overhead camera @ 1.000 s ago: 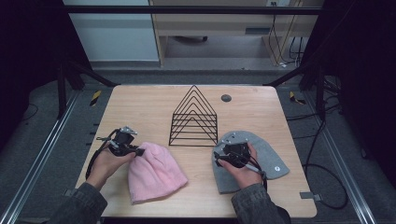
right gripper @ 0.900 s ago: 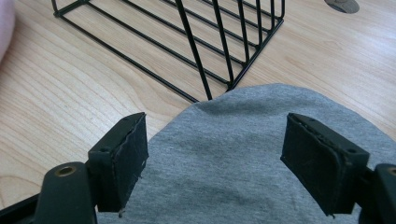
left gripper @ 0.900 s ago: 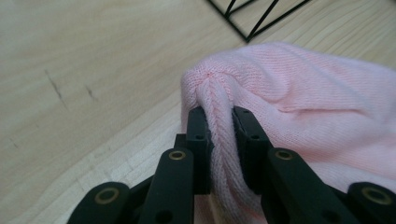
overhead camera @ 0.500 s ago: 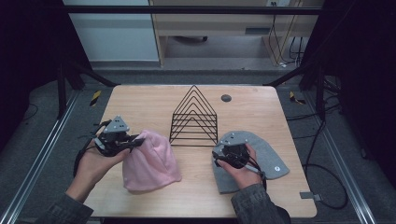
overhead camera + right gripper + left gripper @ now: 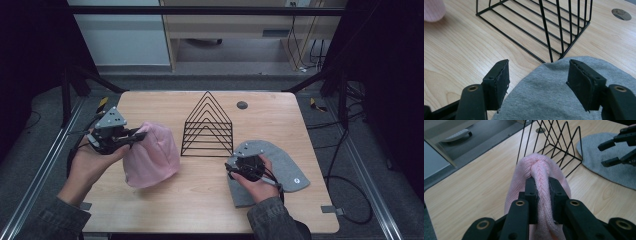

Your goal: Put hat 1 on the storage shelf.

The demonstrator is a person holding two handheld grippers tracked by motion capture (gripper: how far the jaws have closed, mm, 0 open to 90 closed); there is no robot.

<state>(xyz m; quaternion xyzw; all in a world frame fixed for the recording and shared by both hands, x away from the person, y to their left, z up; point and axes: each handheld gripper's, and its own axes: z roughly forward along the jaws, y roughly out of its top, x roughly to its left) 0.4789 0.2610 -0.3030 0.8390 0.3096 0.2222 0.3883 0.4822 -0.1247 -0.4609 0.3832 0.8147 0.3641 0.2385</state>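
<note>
Your left gripper (image 5: 541,192) pinches a fold of the pink knit beanie (image 5: 541,170) between its pads, and in the high view the beanie (image 5: 150,155) hangs from it just left of the black wire rack (image 5: 207,125), its lower edge apparently near or on the table (image 5: 280,115). Your right gripper (image 5: 539,82) has been closing, yet its jaws stand spread over the edge of the grey felt hat (image 5: 554,95), which lies flat just right of the rack's near corner; whether the pads touch the felt is hard to tell.
</note>
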